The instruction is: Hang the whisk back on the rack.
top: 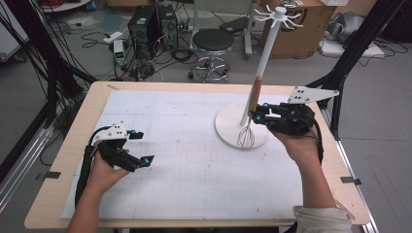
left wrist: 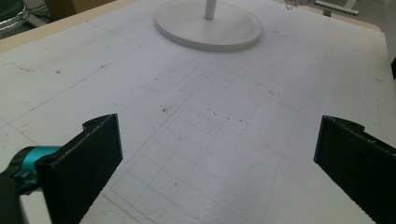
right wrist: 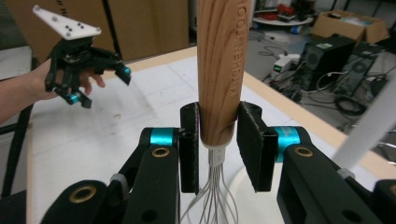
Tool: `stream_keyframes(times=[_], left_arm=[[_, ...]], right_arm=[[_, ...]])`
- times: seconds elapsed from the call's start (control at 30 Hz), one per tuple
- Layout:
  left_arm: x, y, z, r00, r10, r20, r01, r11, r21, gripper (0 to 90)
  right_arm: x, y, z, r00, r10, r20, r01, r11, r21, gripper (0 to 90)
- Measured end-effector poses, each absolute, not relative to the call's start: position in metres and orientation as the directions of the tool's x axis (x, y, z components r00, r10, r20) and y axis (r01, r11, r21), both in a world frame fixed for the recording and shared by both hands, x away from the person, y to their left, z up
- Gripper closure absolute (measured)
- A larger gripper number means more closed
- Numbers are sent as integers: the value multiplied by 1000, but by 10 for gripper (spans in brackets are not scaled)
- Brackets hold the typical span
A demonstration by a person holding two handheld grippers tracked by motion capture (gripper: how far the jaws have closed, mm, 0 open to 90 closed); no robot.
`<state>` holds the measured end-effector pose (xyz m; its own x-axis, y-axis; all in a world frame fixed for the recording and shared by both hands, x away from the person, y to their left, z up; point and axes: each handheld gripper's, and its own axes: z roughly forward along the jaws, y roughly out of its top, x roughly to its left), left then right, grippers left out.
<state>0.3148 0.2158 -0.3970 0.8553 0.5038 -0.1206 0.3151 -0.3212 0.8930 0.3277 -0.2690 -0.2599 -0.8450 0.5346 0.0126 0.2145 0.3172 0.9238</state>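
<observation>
The right gripper [top: 259, 115], black with teal joints and a grey three-cornered plate on top, is clenched on a wire balloon whisk with a round light-wood handle [top: 254, 97], holding it upright with the handle up and the silver wire loops hanging down. In the right gripper view its two black jaws press against opposite sides of the handle's lower end [right wrist: 218, 70], just above where the wires [right wrist: 211, 196] leave the wood. In the high view the whisk sits at about two o'clock on the table, its wires over the round white base of a tall white rack stand [top: 232, 127], just beside the stand's slim white pole, which rises to a crown of curved white hooks; whether the wires touch the base cannot be told. The left gripper [top: 138, 145], also black with a white plate, lies low at about eight o'clock on the white gridded mat [top: 194, 174] that covers the pale wooden table [top: 73, 145], well apart from the whisk. It is released: in the left gripper view its jaws stand wide apart with bare mat [left wrist: 210, 140] between them and the stand's base [left wrist: 208, 29] farther off at twelve o'clock.
</observation>
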Motion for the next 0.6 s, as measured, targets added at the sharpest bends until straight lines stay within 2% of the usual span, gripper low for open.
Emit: stream_keyframes(times=[0.6], left_arm=[[315,215,-397,858,499,-124,315,-320,893,16]], right_arm=[[341,-303,-204,-821,570,-28,191,322,927,705]])
